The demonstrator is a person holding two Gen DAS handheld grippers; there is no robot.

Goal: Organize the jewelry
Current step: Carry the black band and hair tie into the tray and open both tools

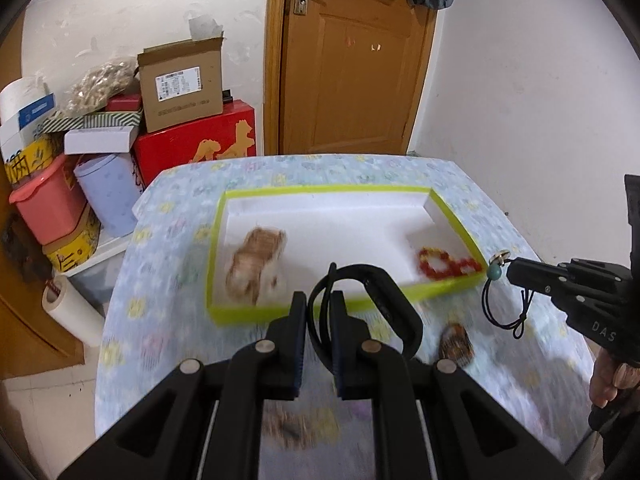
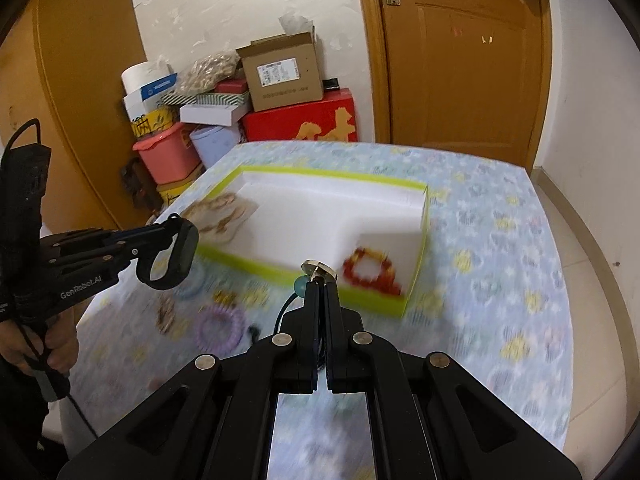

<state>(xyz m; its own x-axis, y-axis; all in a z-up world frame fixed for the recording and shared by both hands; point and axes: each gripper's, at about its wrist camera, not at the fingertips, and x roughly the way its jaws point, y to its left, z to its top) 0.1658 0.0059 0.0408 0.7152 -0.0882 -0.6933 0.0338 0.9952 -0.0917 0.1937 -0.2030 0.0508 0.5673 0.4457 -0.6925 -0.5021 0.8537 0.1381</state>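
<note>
Floral-cloth bench [image 1: 168, 216] fills frame centre; green-rimmed tray [image 1: 218, 216] mid-frame holds red bead bracelet [image 1: 444, 264]. My left tool [image 1: 318, 308] clamps black wristband [image 1: 384, 292] at lower centre; right tool [image 2: 322, 286] pinches cord pendant [image 2: 318, 269].

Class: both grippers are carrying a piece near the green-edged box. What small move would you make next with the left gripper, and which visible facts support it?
Probably carry the left gripper a little forward and open it over the box. It is shut on the black wristband, which hangs just short of the box's near wall, while the white floor between the beige beads and the red bracelet is free.
</note>
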